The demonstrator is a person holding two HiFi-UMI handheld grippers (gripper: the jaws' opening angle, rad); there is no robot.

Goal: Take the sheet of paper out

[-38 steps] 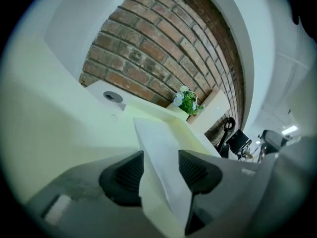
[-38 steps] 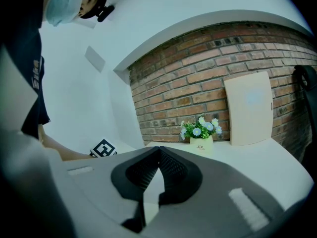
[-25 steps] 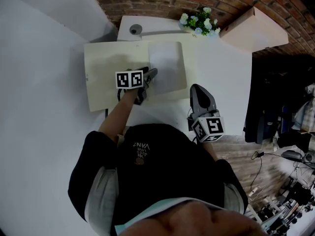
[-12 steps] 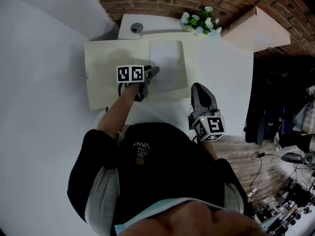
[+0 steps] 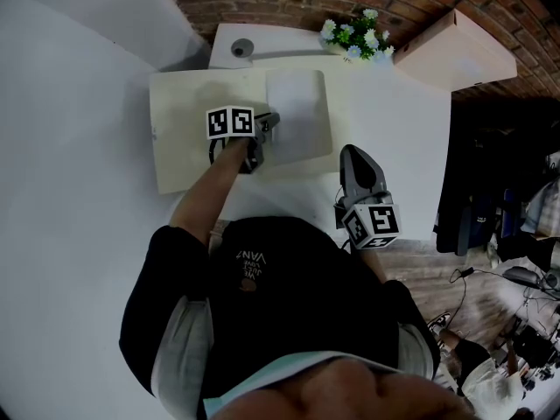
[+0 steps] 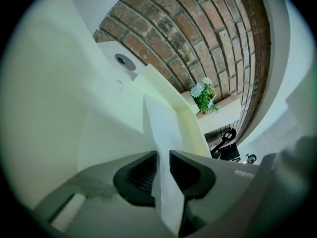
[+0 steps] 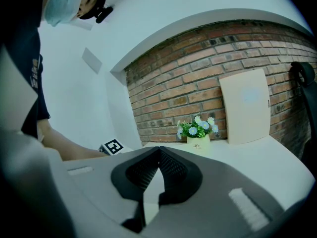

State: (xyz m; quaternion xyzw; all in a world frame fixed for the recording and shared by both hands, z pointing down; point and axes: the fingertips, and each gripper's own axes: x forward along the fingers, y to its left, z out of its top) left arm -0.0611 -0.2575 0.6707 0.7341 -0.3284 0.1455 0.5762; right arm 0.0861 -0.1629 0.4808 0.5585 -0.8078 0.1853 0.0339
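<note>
Sheet of paper (image 5: 297, 116), one; flowerpot (image 5: 354, 40), one.

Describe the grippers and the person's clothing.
Left gripper and right gripper: grey bodies, dark ribbed pads, each with a white cube bearing black square markers. The left gripper's jaws are closing, the sheet of paper between them. The person wears a black top.

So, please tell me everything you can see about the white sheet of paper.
The sheet of paper is plain white, thin and rectangular, with no visible print. It lies on the right part of what looks like a cream folder on the white table. Its left edge passes between the jaws of the left hand-held gripper, which are closing on it.
</note>
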